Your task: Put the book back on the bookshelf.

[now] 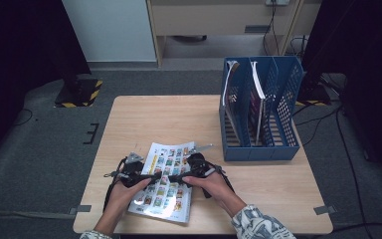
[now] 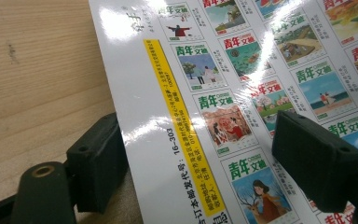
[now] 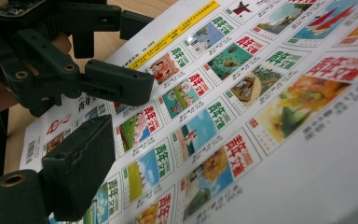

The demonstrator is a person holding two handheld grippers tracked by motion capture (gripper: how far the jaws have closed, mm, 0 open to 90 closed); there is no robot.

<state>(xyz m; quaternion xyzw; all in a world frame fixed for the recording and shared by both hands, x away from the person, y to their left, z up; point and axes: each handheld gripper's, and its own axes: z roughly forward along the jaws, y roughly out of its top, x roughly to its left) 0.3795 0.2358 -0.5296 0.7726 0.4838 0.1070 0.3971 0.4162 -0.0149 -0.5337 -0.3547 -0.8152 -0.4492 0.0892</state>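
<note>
High view: a glossy magazine [image 1: 165,181] with rows of small cover pictures lies flat on the near part of the wooden desk [image 1: 179,119], with a blue file rack [image 1: 259,109] holding a few upright booklets well apart at the far right corner. Left hand-held gripper [image 1: 146,175] sits at the magazine's left edge; in the left gripper view its jaws are apart, one on the bare desk beside the edge, the other over the printed page. Right hand-held gripper [image 1: 181,172] is over the magazine's middle, its jaws apart as far as I can see, gripping nothing.
</note>
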